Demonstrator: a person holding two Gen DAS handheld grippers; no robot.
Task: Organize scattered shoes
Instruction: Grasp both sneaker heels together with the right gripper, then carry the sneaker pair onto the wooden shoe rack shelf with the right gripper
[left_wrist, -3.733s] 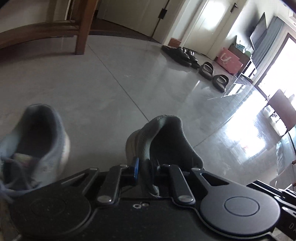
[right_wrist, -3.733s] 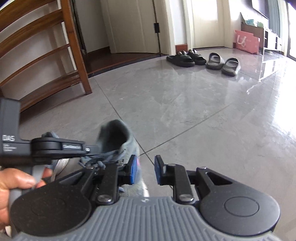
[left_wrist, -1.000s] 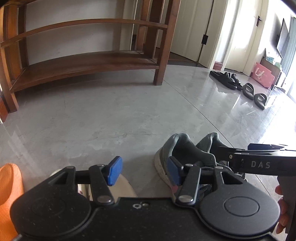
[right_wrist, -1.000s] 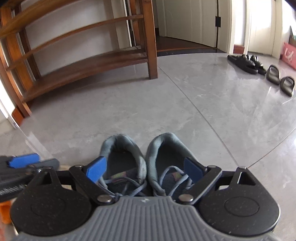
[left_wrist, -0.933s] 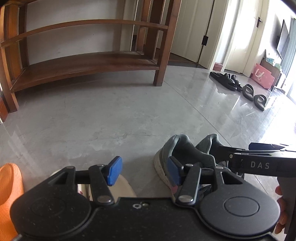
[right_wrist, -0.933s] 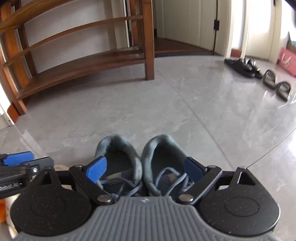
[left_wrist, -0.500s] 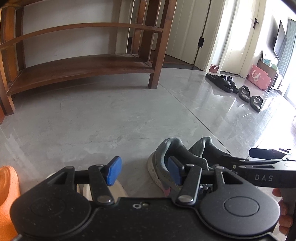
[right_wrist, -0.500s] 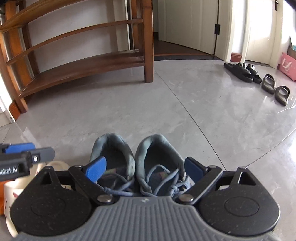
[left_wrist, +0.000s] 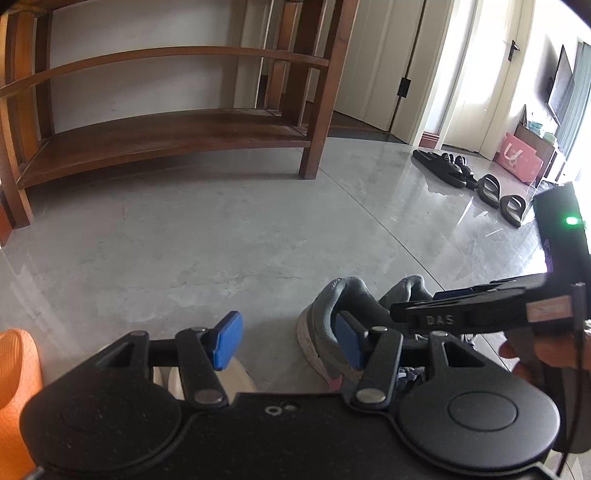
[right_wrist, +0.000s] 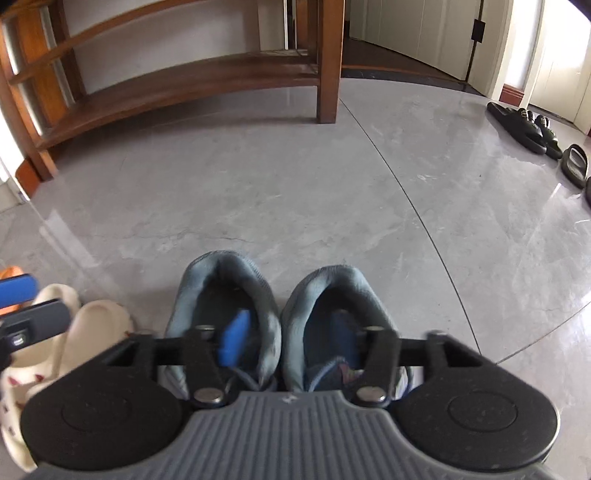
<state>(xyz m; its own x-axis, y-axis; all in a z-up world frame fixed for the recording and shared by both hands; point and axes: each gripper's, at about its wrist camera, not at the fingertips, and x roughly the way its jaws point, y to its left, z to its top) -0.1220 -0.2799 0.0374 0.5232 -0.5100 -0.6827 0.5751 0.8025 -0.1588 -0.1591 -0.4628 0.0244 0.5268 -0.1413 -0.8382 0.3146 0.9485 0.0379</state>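
Observation:
Two grey-blue sneakers stand side by side on the floor, the left sneaker (right_wrist: 221, 269) and the right sneaker (right_wrist: 332, 280), heels pointing away from me. My right gripper (right_wrist: 288, 341) hangs over them. One blue pad dips into each shoe's opening and the jaws are closing, with the two inner collars between them. The pads look apart from the fabric. In the left wrist view the same pair (left_wrist: 332, 306) sits behind the right finger of my left gripper (left_wrist: 288, 343), which is open over bare floor. The right gripper (left_wrist: 417, 308) shows there side-on, held by a hand.
Cream slippers (right_wrist: 74, 332) lie just left of the sneakers, and an orange shoe (left_wrist: 14, 387) is further left. A wooden shoe rack (left_wrist: 166, 133) stands ahead with bare shelves. Black sandals (left_wrist: 443, 166) and dark slides (left_wrist: 498, 195) line the far right, near a pink bag (left_wrist: 517, 157).
My right gripper has come down and forward over the sneakers and its jaws have narrowed, so the pads now sit inside the shoe openings. The left gripper has kept still.

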